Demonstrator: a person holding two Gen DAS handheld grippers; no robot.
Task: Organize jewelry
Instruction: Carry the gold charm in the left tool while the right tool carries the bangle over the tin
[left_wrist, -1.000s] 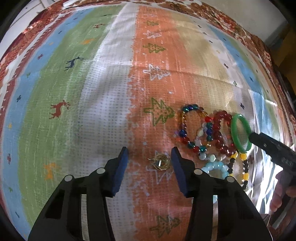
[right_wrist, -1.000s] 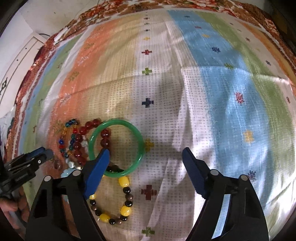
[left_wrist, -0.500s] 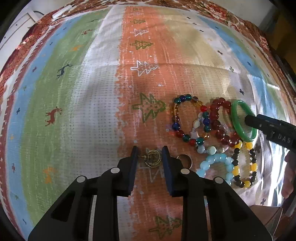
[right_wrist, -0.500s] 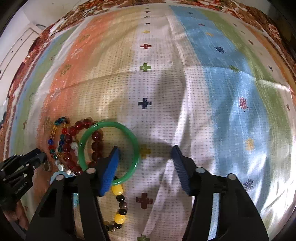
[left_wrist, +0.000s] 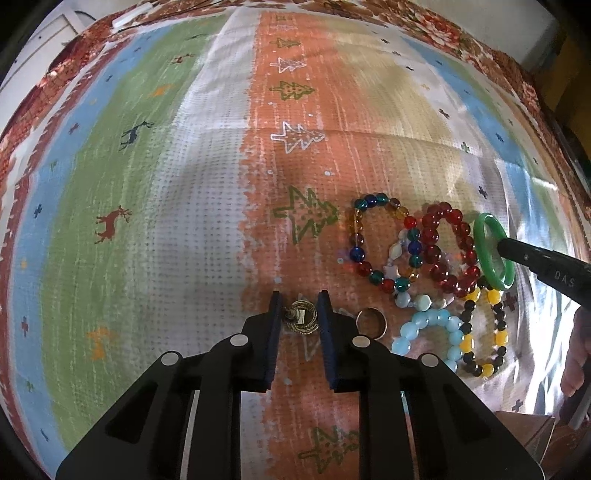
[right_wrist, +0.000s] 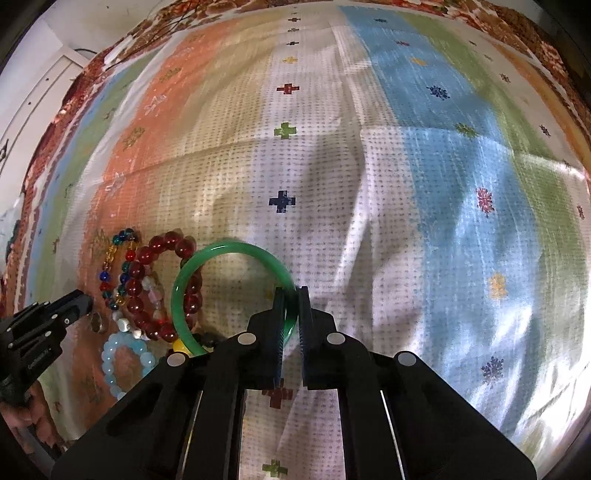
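My left gripper (left_wrist: 298, 302) is shut on a round gold earring (left_wrist: 303, 316) on the striped cloth. A gold ring (left_wrist: 371, 322) lies just right of it. Beyond lie a multicolour bead bracelet (left_wrist: 380, 243), a red bead bracelet (left_wrist: 448, 254), a light blue bracelet (left_wrist: 430, 334) and a yellow-and-black bracelet (left_wrist: 484, 332). My right gripper (right_wrist: 291, 295) is shut on the rim of a green bangle (right_wrist: 229, 251), which overlaps the red bead bracelet (right_wrist: 147, 284). The bangle (left_wrist: 493, 251) and the right gripper's finger show in the left wrist view too.
A striped, patterned cloth (right_wrist: 443, 184) covers the whole surface, with creases in it. The left gripper's body (right_wrist: 40, 328) shows at the left edge of the right wrist view. A hand (left_wrist: 578, 354) shows at the right edge of the left wrist view.
Both grippers closed: the left one came down around the gold earring and shut on it, the right one moved onto the green bangle's rim and shut on it.
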